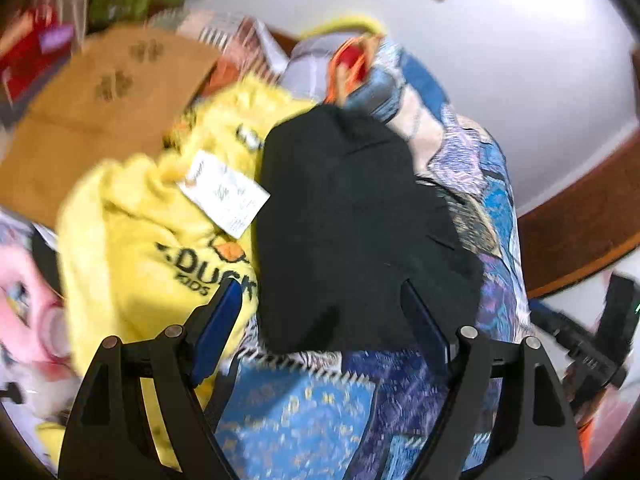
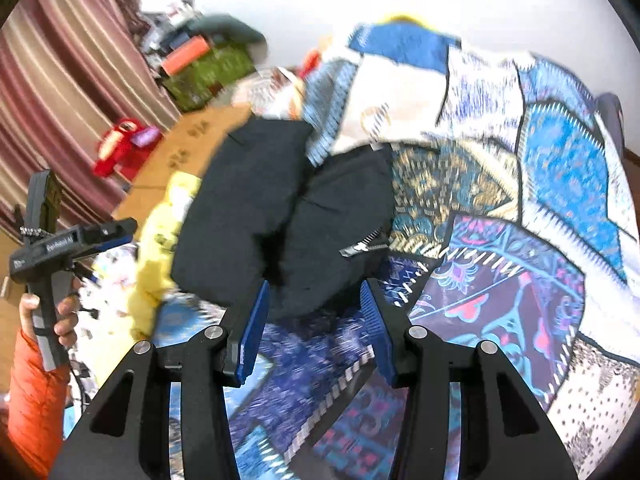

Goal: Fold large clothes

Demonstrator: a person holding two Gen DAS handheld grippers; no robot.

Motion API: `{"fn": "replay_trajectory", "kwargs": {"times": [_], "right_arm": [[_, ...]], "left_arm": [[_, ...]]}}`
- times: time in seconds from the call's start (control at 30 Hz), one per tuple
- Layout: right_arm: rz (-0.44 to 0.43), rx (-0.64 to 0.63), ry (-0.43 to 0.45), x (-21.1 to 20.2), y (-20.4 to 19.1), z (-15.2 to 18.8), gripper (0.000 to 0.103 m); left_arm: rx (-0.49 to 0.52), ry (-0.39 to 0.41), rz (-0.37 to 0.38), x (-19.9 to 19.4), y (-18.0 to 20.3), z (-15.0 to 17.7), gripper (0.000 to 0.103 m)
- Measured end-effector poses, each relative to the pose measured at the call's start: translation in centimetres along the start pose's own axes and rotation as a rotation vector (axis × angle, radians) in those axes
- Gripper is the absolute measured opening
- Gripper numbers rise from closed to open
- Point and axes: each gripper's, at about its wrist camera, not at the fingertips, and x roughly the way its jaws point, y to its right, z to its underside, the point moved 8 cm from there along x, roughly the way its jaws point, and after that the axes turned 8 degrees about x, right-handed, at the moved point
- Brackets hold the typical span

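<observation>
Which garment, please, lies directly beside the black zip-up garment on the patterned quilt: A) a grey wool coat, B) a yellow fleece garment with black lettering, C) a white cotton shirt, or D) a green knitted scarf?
B: the yellow fleece garment, printed with black lettering and bearing a white paper tag, lies against the black zip-up garment on the patterned quilt.

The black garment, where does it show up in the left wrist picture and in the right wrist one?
Left wrist view: the black garment fills the centre, just beyond the open claw.
Right wrist view: centre-left, folded into two lobes, ahead of the open claw.
Shared landmark: the yellow garment lies against its left edge in both.
</observation>
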Motion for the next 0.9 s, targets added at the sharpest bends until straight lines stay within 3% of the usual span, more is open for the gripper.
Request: {"fn": "replay_trajectory", "kwargs": {"times": [0.27,0.47,0.67,0.8,0.9], "right_arm": [[-0.04,-0.109,0.203,-10.0,-5.5,0.1,0.043],[-0.086,-0.165,0.396,-17.6,-8.8,1.8,0.043],[-0.11,-0.199,0.559,-22.6,-10.6,4.6,0.043],[-0.096,-0.198,0.633,-24.3,-10.8,6.6,0.043],[-0.073,-0.2,0.669,-24.8,-11.0,7.7,0.044]], "left_arm": [[0.191,0.232,-0.035,-13.1,9.1,0.5,0.081],[0.291,0.449,-0.068,-21.6,15.9,3.6,0.081],[0.35,0.649,-0.145,-27.4,20.1,8.2,0.081],[0.38,0.781,-0.232,-30.7,21.9,11.0,0.081],[0.376,0.837,-0.256,-32.0,22.5,12.6,0.081]]}}
